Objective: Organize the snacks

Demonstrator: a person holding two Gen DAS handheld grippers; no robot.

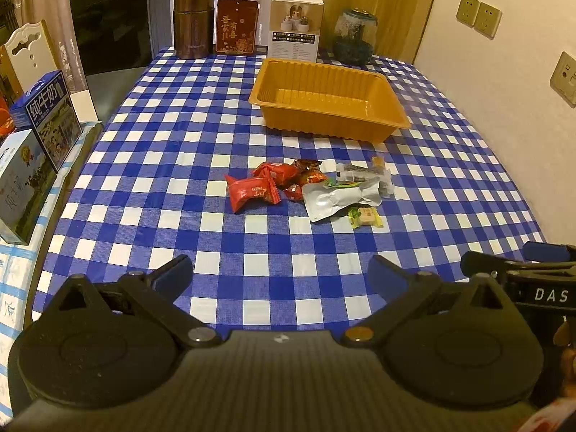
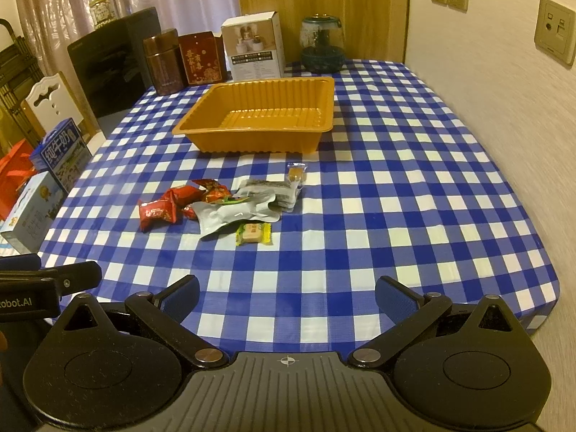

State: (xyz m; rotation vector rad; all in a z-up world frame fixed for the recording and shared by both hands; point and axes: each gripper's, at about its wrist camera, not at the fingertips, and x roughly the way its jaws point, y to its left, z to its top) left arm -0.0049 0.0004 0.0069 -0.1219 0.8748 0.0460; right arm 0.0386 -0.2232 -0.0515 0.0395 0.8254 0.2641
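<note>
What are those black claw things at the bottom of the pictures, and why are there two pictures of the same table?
Those claws are grabbers that a person holds, one in each hand. Each carries a camera looking forward along its fingers, so there are two pictures: one from the left gripper, one from the right gripper. Both are open and hold nothing. On the checked tablecloth lies a little heap of snacks: red packets, a silver pouch and a small yellow-green sweet. Behind them stands an empty orange tray, probably where the snacks will go. Boxes and jars stand at the far end.
</note>
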